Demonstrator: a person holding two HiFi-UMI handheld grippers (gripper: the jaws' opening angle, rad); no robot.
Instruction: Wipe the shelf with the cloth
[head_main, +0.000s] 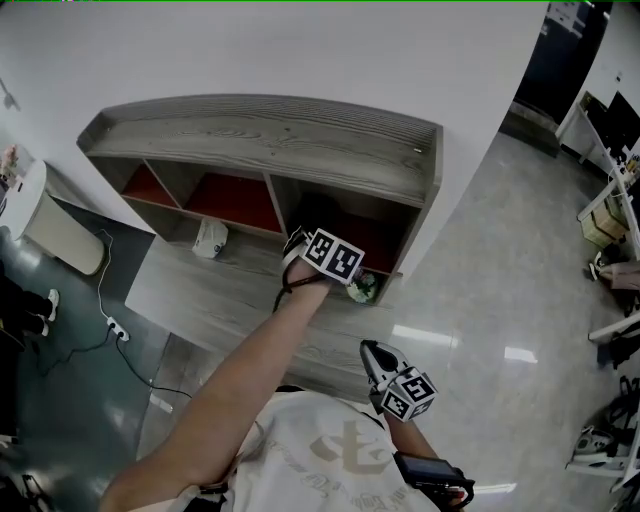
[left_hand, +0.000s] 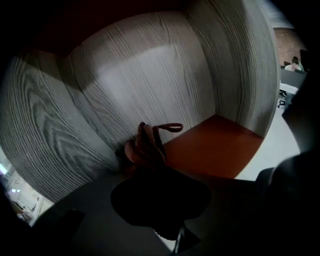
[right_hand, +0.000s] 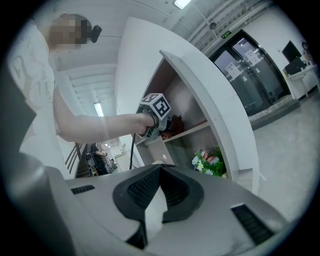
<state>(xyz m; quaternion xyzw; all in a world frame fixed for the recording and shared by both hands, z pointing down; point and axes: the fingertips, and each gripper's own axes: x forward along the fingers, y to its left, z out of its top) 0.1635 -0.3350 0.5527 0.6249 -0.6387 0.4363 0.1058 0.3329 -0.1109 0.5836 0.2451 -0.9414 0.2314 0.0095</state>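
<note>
The grey wood-grain shelf unit (head_main: 270, 130) has red-backed compartments. My left gripper (head_main: 322, 255) reaches into the right compartment, and its jaws are hidden there in the head view. In the left gripper view the left gripper (left_hand: 154, 172) is shut on a reddish-brown cloth (left_hand: 146, 143) with a loop. The cloth is pressed into the corner where the wood side wall (left_hand: 125, 85) meets the red panel (left_hand: 215, 145). My right gripper (head_main: 383, 362) hangs near my body, away from the shelf. Its jaws (right_hand: 159, 170) are shut with nothing in them.
A small bunch of artificial flowers (head_main: 362, 289) stands on the lower ledge just right of my left gripper, also visible as flowers (right_hand: 210, 161). A white object (head_main: 210, 238) lies on the ledge further left. A white bin (head_main: 60, 235) and a power strip (head_main: 115, 326) are on the floor at left.
</note>
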